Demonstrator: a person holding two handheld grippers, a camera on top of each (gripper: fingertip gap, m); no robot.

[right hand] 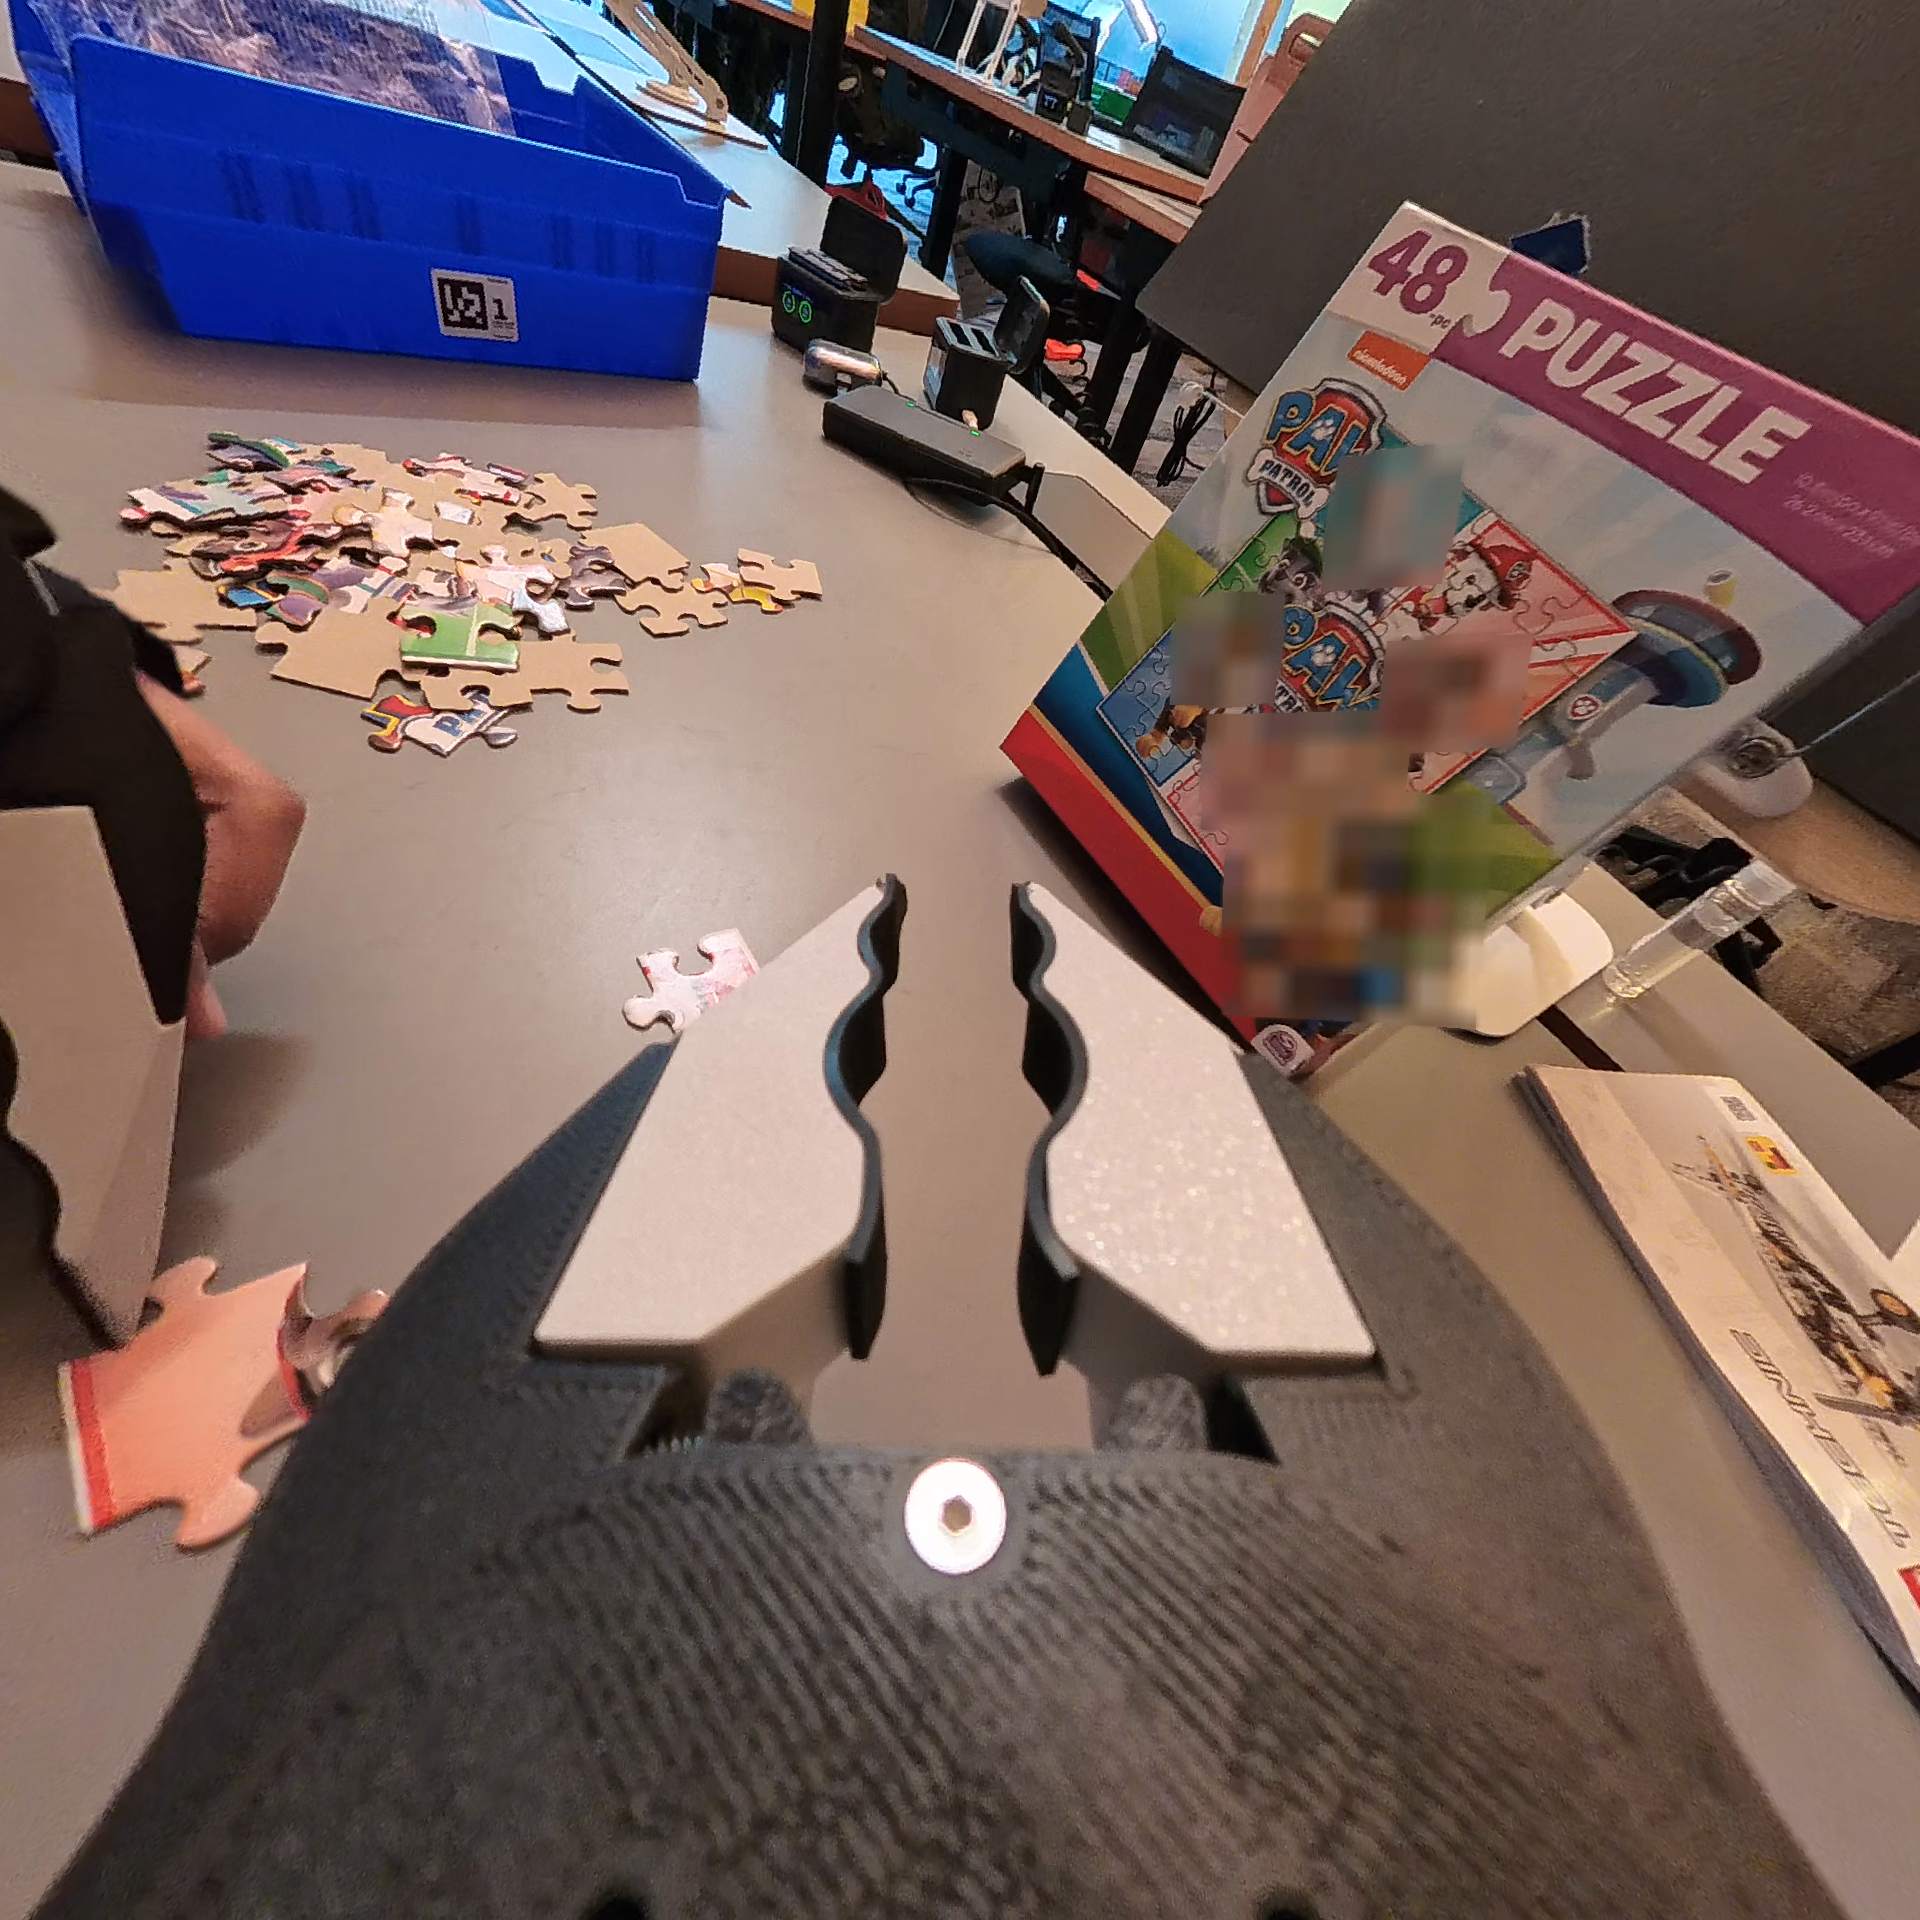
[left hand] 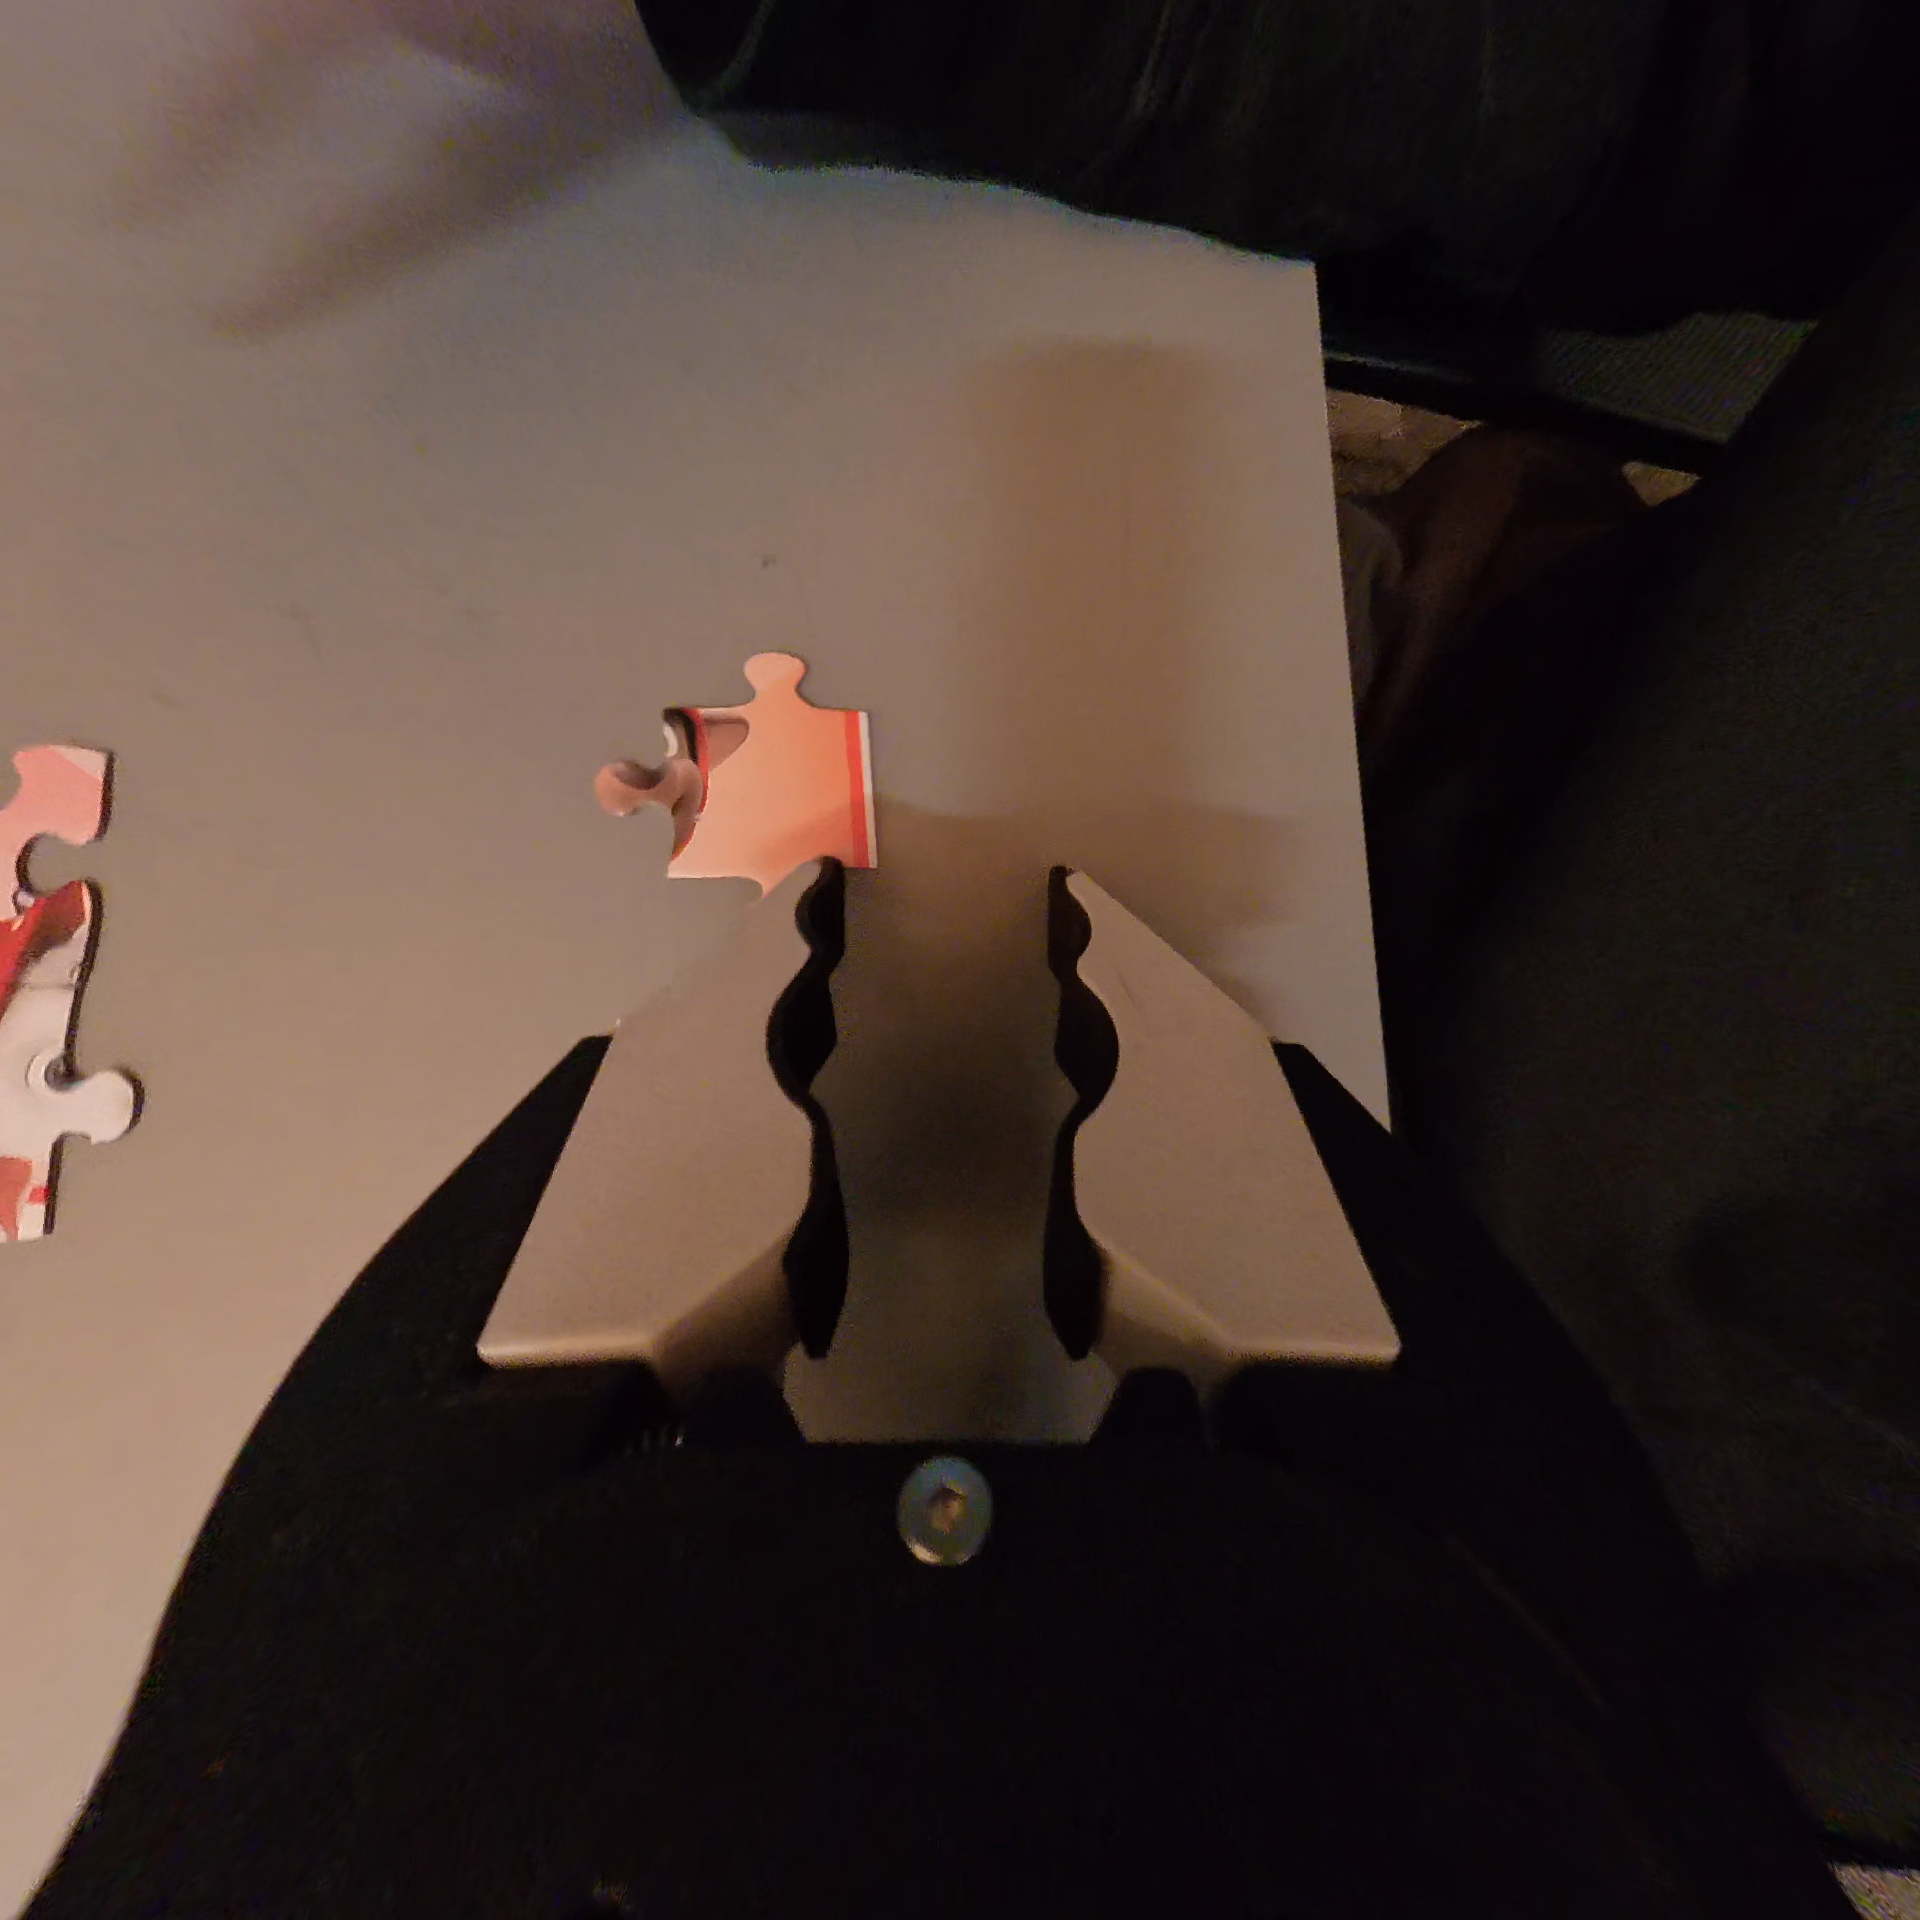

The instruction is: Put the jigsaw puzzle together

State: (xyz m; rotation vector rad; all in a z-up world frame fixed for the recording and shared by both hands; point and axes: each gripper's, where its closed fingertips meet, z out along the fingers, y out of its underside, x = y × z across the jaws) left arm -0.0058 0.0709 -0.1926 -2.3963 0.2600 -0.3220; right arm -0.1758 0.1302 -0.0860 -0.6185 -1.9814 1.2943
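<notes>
In the left wrist view my left gripper (left hand: 945, 878) is open low over the grey table (left hand: 520, 468), with only bare table between its pads. A pink puzzle piece (left hand: 764, 784) with a red and white edge stripe lies flat just ahead of the left fingertip (left hand: 826, 883), not gripped. The same piece shows in the right wrist view (right hand: 187, 1392) at the lower left, beside the left gripper's finger (right hand: 73, 1039) and a hand (right hand: 244, 831). My right gripper (right hand: 958, 894) is open and empty above the table. A white and red piece (right hand: 691, 982) lies left of its fingers.
Joined pieces (left hand: 52, 987) lie at the left edge. The table's edge (left hand: 1351, 727) is close on the right. A pile of loose pieces (right hand: 416, 582), a blue bin (right hand: 395, 229), a propped puzzle box (right hand: 1455, 644), a booklet (right hand: 1766, 1330) and chargers (right hand: 914, 436) stand around. Left tips to right tips: about 20 cm.
</notes>
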